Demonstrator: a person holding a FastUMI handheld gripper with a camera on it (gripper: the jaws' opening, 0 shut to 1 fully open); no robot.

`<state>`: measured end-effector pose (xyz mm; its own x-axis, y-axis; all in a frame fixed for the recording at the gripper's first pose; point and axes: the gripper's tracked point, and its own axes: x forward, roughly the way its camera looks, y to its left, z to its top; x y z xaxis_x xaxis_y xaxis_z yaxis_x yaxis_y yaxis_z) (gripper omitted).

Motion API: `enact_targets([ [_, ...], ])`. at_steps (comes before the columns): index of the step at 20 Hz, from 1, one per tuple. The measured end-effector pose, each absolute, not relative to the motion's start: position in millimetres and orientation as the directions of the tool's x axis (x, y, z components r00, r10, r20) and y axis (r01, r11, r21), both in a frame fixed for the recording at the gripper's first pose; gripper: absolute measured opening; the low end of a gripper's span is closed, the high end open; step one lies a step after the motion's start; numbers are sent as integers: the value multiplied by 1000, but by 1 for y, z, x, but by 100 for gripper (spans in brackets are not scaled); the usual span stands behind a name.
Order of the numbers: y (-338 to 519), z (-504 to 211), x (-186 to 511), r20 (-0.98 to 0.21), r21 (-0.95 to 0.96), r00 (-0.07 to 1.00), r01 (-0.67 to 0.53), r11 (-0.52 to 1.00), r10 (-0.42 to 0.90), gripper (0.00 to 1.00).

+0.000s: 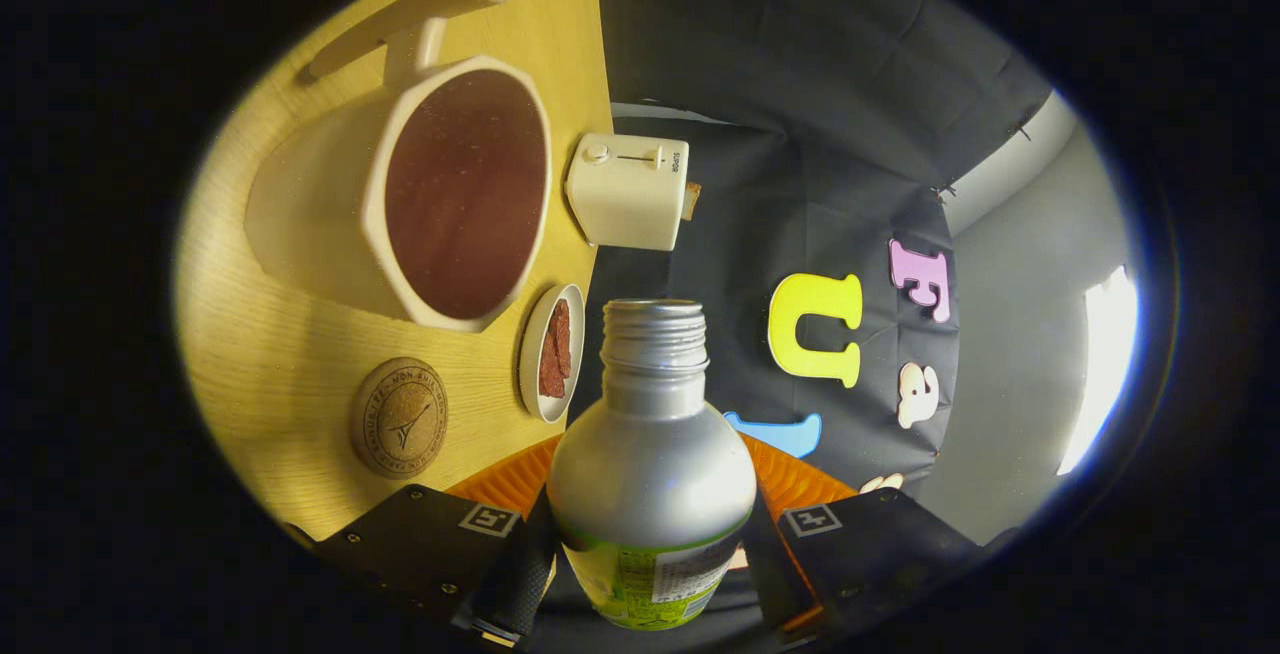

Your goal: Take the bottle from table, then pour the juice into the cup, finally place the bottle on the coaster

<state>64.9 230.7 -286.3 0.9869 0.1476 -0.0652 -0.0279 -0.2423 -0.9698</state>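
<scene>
My gripper (648, 574) is shut on a silver bottle (650, 464) with a green label and an open threaded neck; both fingers press its sides. The whole view is rolled sideways, so the wooden table (270, 354) stands like a wall beside the bottle. On it a large cream cup (420, 199) with a dark brown inside and a long wooden handle lies just ahead and to the side of the bottle's mouth. A round cork coaster (398, 417) sits on the table nearer to my fingers than the cup.
A cream toaster (628, 190) stands at the table's far edge beyond the bottle's neck. A small white dish (551, 352) with reddish-brown pieces lies between the cup and the bottle. The black cloth wall rises behind.
</scene>
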Motion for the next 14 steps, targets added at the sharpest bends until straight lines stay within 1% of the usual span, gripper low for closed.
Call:
enact_targets([
  [14,228,-284,67,-49,-950,985,6,-312,166,81],
])
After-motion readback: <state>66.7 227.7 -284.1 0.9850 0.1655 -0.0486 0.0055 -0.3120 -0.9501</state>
